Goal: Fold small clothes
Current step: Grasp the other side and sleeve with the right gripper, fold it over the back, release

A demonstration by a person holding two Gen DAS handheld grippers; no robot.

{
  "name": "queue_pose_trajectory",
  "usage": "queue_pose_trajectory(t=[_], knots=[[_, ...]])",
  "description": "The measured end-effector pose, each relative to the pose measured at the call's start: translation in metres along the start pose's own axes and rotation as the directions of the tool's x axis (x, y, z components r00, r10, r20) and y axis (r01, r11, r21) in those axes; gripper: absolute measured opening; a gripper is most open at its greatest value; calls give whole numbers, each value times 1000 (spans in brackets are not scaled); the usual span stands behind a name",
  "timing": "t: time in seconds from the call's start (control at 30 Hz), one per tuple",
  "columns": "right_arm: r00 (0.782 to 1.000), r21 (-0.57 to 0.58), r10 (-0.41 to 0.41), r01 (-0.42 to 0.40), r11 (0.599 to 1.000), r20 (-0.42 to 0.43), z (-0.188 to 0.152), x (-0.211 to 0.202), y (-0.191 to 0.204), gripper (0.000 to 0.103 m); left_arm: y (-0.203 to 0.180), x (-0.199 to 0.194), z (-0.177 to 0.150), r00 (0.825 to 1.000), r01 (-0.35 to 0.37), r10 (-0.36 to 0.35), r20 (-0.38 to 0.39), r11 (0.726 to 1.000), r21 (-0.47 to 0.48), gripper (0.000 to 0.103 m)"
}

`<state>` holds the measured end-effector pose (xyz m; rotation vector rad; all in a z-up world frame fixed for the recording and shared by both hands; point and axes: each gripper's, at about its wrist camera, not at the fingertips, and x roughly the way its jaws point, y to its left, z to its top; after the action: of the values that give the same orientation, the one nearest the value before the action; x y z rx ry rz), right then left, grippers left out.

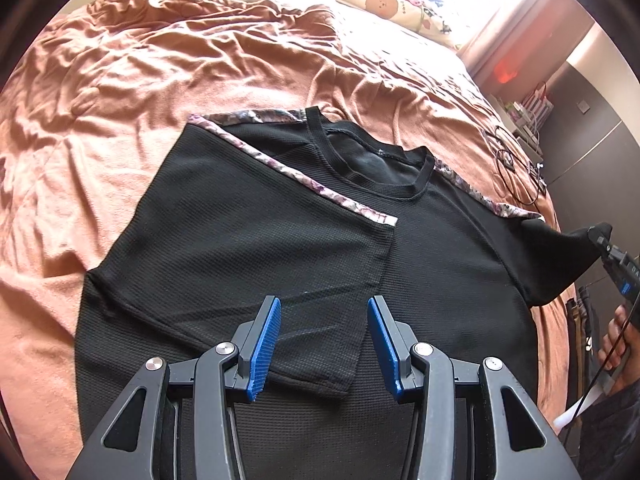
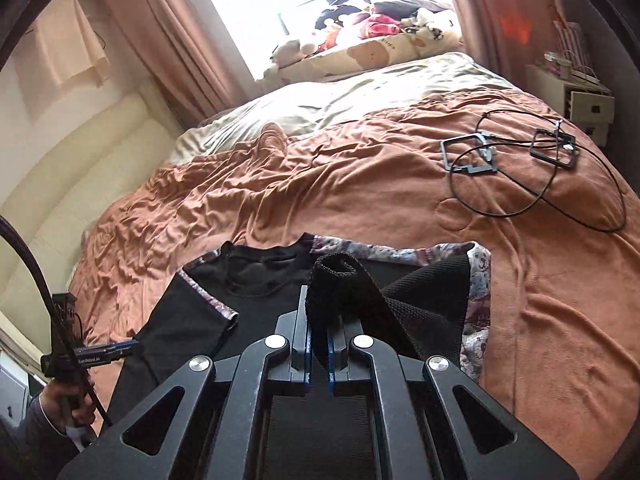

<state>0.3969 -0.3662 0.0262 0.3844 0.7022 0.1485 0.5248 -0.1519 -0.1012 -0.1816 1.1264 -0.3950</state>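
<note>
A black T-shirt (image 1: 440, 248) with floral shoulder strips lies flat on the bed, neck toward the pillows. One sleeve (image 1: 256, 240) is folded across its chest. My left gripper (image 1: 324, 344) hovers over that folded sleeve, open, with nothing between its blue pads. In the right wrist view my right gripper (image 2: 319, 344) is shut on the black cloth of the other sleeve (image 2: 344, 280), which bunches above the jaws and is lifted off the bed. The left wrist view shows the right gripper (image 1: 600, 236) at the far right, pinching that raised sleeve tip (image 1: 560, 256).
The bed has a crumpled orange blanket (image 1: 160, 80). Black cables and two small frames (image 2: 520, 160) lie on it to the right of the shirt. Pillows and soft toys (image 2: 380, 36) sit by the window. A white shelf unit (image 2: 576, 92) stands at the bed's right.
</note>
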Motion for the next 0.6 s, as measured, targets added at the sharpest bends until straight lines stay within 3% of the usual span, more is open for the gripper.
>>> queue_pose_trajectory(t=[0.27,0.5,0.53,0.57,0.6], knots=[[992,-71,55,-63,996,-116,-6,27,20,2,10,-7,-4,1000,12,-12,7,1000,-20,47],[964,-92,41,-68,993,-264,-11,53,23,4,10,-9,-6,1000,20,-20,3,1000,-18,47],[960,-83,42,-67,994,-277,-11,55,19,13,10,-9,-6,1000,20,-19,3,1000,-17,47],[959,-74,40,-63,995,-282,-10,56,17,34,10,-9,-6,1000,19,-19,4,1000,-16,47],[961,-62,39,-59,996,-275,-10,54,14,47,9,-9,-6,1000,20,-20,5,1000,-17,47]])
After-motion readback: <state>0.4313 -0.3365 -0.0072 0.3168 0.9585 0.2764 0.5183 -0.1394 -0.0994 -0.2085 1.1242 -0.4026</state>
